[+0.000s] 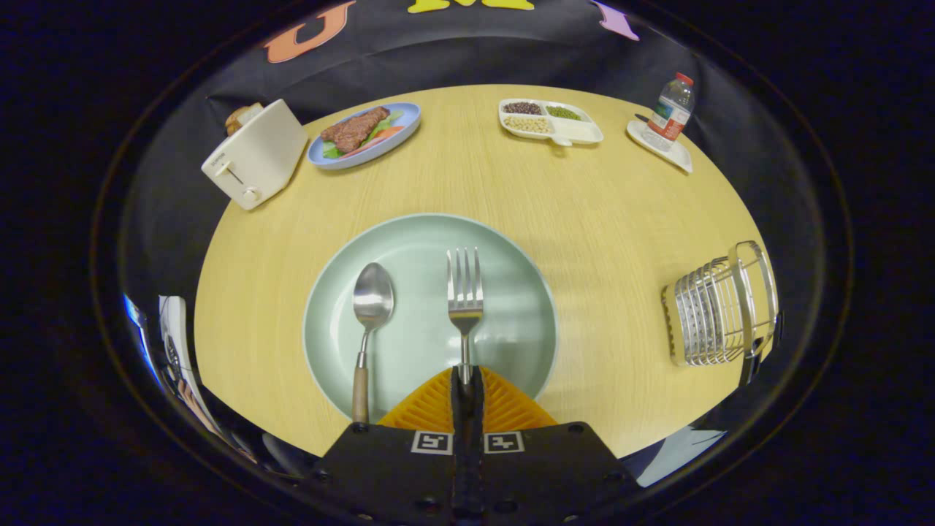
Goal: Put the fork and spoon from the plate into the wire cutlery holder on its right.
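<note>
I see my gripper [466, 383] low over the near rim of the green plate [511, 343], its orange fingers [427, 409] pinched together on the fork [464, 299] handle, tines pointing away. The spoon [371, 307] lies on the plate just left of the fork. To the right stands the wire cutlery holder [719, 314], well apart. Beyond, a toaster [254, 155], a steak dish [364, 134]

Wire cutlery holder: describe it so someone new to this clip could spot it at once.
Start at the pale green plate, where the hand-held gripper is shut on the fork. Look right across the bare wooden table: the wire cutlery holder sits near its edge, the only shiny ribbed metal basket there.
</note>
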A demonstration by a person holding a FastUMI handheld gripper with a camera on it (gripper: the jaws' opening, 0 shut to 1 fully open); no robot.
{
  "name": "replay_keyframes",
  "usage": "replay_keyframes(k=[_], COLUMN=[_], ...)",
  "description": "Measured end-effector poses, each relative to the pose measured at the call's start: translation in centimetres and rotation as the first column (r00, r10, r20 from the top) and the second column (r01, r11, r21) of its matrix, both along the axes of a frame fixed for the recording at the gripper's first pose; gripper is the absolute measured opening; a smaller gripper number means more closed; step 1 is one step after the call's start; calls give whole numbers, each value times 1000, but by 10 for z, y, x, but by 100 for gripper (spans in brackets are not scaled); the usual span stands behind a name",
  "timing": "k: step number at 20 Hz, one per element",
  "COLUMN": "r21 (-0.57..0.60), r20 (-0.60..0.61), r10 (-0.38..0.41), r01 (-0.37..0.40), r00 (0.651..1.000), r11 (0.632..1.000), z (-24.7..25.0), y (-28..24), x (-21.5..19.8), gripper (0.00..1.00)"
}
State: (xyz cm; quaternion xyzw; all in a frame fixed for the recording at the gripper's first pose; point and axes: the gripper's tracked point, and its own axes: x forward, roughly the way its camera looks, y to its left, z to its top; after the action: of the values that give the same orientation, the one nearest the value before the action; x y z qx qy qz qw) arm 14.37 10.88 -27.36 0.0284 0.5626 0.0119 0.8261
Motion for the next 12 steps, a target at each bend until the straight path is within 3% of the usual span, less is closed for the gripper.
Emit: replay_keyframes(k=[8, 12], r21=[-5, 3], r20=[103, 138], r10=[33, -7], r01=[-33, 6], r00=[994, 990], r11=[999, 1000], z=[64, 89], y=[-48, -100], x=[-19, -25], gripper=[1, 1])
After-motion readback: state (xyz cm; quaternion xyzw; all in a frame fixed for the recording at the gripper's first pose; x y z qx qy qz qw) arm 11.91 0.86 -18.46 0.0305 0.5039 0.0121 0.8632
